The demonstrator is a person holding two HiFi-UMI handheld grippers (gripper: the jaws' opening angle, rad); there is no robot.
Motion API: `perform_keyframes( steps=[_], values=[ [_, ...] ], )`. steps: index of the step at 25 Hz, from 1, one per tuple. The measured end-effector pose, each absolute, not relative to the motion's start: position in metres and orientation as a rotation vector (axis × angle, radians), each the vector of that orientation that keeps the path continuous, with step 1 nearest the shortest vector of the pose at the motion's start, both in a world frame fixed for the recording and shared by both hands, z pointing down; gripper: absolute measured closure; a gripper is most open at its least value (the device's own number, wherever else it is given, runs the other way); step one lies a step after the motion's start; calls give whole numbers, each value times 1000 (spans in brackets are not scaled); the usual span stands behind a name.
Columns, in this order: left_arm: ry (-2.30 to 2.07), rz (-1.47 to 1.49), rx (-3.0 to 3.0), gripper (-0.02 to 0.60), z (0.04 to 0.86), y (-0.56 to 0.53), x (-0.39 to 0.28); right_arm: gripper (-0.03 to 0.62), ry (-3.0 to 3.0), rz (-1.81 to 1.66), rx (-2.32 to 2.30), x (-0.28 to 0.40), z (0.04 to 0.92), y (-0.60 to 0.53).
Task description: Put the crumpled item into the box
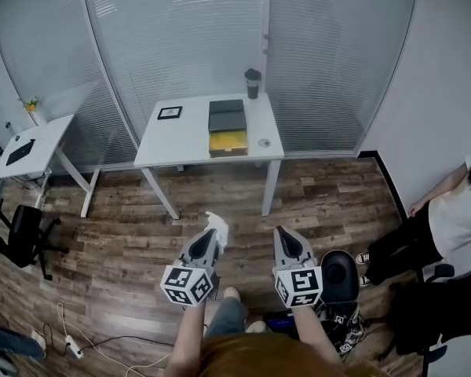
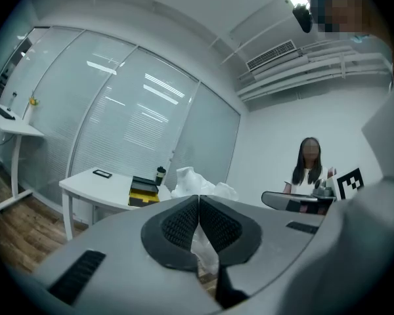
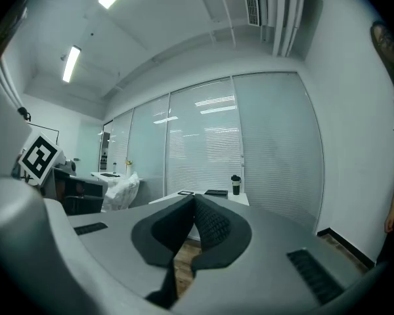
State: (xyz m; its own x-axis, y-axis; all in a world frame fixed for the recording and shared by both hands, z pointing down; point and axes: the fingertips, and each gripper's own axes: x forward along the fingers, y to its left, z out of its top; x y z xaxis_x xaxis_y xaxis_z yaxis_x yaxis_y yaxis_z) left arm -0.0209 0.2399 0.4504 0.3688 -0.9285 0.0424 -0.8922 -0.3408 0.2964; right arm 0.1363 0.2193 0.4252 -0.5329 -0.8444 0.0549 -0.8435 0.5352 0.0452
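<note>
The crumpled item (image 1: 217, 228), a white wad, is pinched in the left gripper (image 1: 213, 236), out over the wooden floor and well apart from the box (image 1: 228, 141) on the white table (image 1: 180, 144). So it's picked up; the carry and the drop remain. The left gripper view shows the paper running down between the pads. The right gripper (image 3: 194, 202) is closed on nothing.
</note>
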Motion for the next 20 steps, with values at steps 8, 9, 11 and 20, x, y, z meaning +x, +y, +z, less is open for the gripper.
perform_keyframes(
  steps=[8, 9, 11, 20],
  values=[
    [-1608, -196, 2339, 552, 466, 183, -35, 582, -2661, 4, 1456, 123, 445, 171],
    [-1607, -197, 2335, 554, 469, 170, -37, 582, -2657, 7, 1452, 121, 448, 158],
    [-1599, -194, 2333, 554, 476, 139, -41, 582, -2645, 11, 1450, 116, 455, 128],
    [-1554, -138, 2314, 554, 495, -25, -79, 582, -2578, 59, 1440, 77, 476, -35]
  ],
)
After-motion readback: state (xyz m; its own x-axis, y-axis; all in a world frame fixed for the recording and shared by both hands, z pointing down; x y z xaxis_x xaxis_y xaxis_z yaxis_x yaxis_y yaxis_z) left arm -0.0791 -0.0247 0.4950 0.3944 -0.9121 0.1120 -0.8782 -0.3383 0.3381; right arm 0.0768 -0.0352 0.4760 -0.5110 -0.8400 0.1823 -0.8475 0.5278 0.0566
